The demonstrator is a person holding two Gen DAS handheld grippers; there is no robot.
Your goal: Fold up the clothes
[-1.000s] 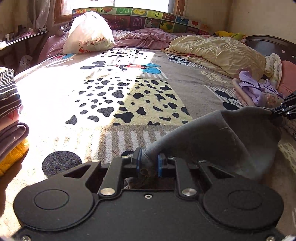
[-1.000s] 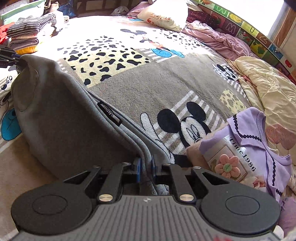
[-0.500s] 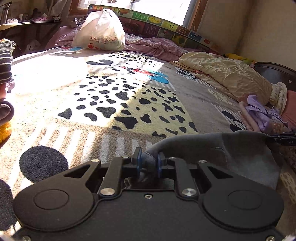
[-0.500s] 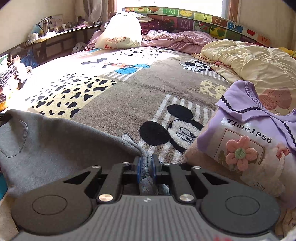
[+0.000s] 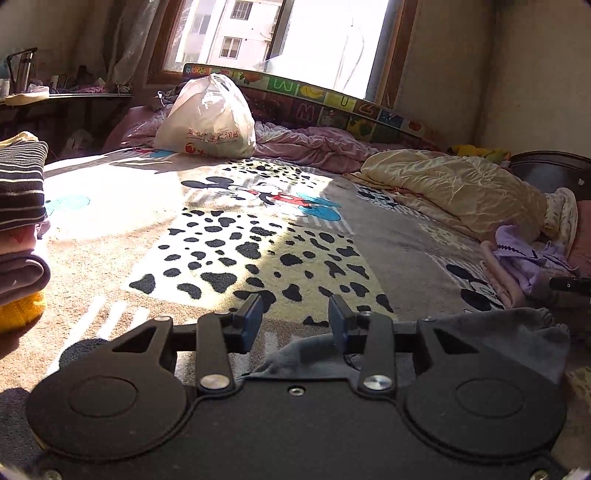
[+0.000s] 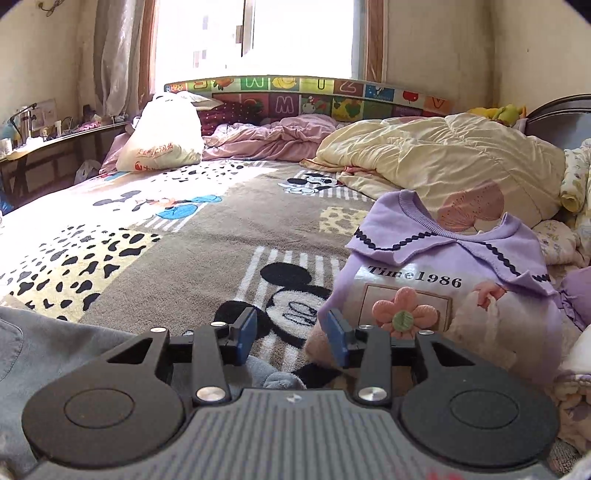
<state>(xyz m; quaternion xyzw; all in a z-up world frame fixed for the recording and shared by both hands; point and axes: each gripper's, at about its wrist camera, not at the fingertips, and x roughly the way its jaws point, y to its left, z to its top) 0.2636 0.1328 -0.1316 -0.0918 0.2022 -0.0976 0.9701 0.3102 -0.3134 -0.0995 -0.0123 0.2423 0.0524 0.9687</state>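
A home bedroom. A wide bed with a cartoon-mouse blanket fills the frame, with rumpled quilts at right, a sunlit window at top, and folded clothes at left edge.

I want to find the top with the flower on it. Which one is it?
Look at the bed's patterned blanket, on the side where the cream quilt is bunched. In front of the quilt lies the purple top: it alone has a pink flower, "Time1986" lettering and dark wavy collar trim.

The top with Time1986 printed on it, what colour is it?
Lilac top with dark wavy collar trim; clearest in the right wrist view.
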